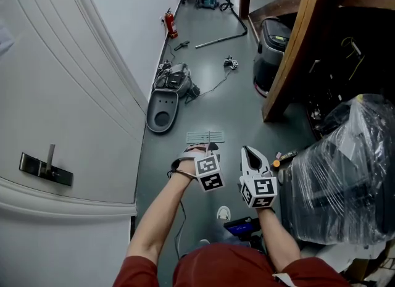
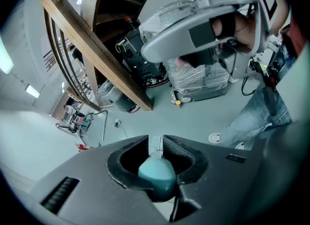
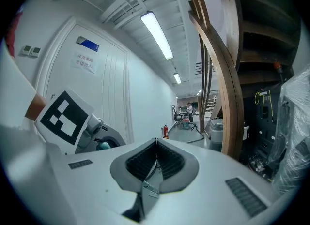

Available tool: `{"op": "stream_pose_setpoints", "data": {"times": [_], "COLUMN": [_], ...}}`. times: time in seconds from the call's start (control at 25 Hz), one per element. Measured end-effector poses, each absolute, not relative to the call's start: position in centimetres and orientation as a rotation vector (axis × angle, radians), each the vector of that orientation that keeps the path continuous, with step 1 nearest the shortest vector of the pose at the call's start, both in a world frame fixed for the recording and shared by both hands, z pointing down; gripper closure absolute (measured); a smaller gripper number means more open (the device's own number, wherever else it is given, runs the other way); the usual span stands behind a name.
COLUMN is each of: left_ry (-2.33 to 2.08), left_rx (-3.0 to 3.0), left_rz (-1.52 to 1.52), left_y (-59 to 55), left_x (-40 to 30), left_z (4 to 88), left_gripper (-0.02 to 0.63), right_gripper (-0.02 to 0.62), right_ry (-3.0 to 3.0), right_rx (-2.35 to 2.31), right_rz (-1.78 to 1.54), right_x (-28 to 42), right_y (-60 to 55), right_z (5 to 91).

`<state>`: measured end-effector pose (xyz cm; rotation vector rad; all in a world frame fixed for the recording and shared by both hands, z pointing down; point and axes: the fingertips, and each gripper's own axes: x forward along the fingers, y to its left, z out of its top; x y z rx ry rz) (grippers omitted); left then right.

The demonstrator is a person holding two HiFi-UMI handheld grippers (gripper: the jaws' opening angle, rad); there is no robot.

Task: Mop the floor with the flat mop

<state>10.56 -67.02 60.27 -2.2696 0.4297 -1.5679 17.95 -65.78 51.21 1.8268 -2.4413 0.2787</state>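
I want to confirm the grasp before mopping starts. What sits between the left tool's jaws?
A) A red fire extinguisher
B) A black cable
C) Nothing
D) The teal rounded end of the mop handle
D: the left gripper view shows the left tool closed round the teal handle end, and the head view shows the flat mop head on the floor ahead of it.

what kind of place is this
Likely a service corridor in a workshop or lab building: grey floor beside a white door, a fire extinguisher by the wall, and plastic-wrapped equipment beside a wooden staircase.
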Motion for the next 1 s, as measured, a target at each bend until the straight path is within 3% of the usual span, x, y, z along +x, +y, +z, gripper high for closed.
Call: {"op": "stream_pose_setpoints", "data": {"times": [1.0], "left_ry": [0.33], "left_rx": [-2.193], "left_rz": [-1.538], "left_y": [-45.9], "left_x": [3.9], "left_z": [62.8], "left_gripper": [0.502], "right_gripper": [0.578], "right_ry": [-2.36], "right_rx": [1.92], "right_rz": [0.186], "right_x": [12.2], "right_y": [-44.3], "right_z": [50.5]}}
